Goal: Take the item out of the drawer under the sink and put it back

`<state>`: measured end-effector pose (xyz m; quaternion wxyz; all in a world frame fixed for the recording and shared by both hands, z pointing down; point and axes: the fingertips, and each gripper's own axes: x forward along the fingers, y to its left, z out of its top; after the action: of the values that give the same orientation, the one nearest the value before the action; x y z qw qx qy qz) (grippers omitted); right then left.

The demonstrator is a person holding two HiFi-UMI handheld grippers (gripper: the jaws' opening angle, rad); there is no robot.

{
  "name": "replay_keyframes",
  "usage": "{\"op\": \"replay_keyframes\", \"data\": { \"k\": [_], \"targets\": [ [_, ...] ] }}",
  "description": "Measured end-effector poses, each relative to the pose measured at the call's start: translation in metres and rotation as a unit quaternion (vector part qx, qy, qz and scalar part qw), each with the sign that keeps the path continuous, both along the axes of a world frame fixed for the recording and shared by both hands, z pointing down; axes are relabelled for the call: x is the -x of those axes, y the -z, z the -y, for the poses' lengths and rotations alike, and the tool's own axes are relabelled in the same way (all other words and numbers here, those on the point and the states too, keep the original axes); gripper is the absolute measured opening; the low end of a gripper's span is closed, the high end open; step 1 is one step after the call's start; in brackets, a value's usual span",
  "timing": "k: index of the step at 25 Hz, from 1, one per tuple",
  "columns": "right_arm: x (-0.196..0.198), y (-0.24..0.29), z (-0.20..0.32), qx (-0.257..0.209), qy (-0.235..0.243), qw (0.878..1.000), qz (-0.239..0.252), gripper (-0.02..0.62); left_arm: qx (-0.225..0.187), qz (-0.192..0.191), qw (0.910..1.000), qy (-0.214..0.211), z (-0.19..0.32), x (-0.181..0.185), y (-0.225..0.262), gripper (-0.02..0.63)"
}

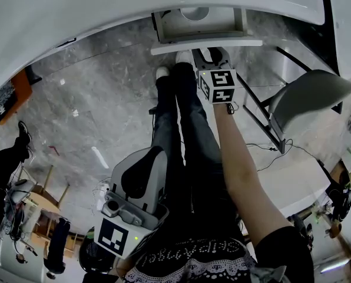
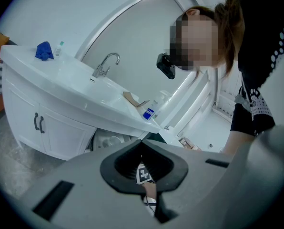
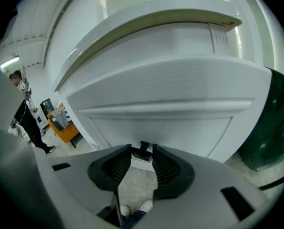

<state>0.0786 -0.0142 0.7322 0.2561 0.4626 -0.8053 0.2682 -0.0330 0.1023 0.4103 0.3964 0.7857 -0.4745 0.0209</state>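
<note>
Grey marble floor below the white curved sink counter; its white drawer is standing open with the round white item lying inside, so it's either untaken or already returned, I'd guess. Right gripper is reaching out, arm straight, fingers narrowed on the small dark drawer handle between them; left gripper is hanging low, fingers closed, empty.

Nothing here can be read for certain.
White print across the black top runs upside down and blurred. The cubes on the right gripper and the left gripper carry only black-and-white square patterns. The blue label on the bottle on the sink is too small.
</note>
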Motion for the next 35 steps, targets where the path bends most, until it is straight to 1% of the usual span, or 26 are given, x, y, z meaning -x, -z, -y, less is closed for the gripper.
{"op": "replay_keyframes", "data": {
  "k": [4,6,12,18,19,21,24,29,35],
  "targets": [
    [0.002,0.001,-0.001,0.013,0.016,1.000,-0.005,0.143,-0.004,-0.002,1.0000,-0.006,-0.005,0.002,0.003,0.005],
    [0.002,0.004,-0.002,0.017,0.011,1.000,-0.006,0.143,-0.009,-0.004,0.9999,0.006,0.000,0.004,0.007,0.005],
    [-0.003,0.029,-0.002,0.002,-0.013,1.000,-0.012,0.143,-0.035,0.002,0.9993,0.013,0.011,0.015,0.028,0.005],
    [-0.008,0.052,-0.009,-0.004,-0.009,1.000,-0.028,0.140,-0.067,0.002,0.9977,0.009,0.022,0.019,0.051,0.005],
    [-0.009,0.056,-0.011,-0.006,-0.013,0.999,-0.028,0.126,-0.069,0.002,0.9975,0.010,0.022,0.020,0.054,0.005],
    [-0.011,0.067,-0.016,-0.009,-0.019,0.999,-0.028,0.069,-0.072,0.005,0.9973,0.011,0.021,0.024,0.061,0.005],
    [-0.013,0.083,-0.025,-0.012,-0.025,0.999,-0.030,0.040,-0.084,0.012,0.9963,0.011,0.021,0.032,0.075,0.005],
    [-0.020,0.118,-0.029,-0.032,-0.037,0.998,-0.028,0.026,-0.112,0.024,0.9932,0.018,0.021,0.043,0.098,0.005],
    [-0.016,0.160,-0.033,-0.052,-0.041,0.998,-0.015,0.020,-0.124,0.031,0.9917,0.016,0.013,0.054,0.121,0.005]
  ]
}}
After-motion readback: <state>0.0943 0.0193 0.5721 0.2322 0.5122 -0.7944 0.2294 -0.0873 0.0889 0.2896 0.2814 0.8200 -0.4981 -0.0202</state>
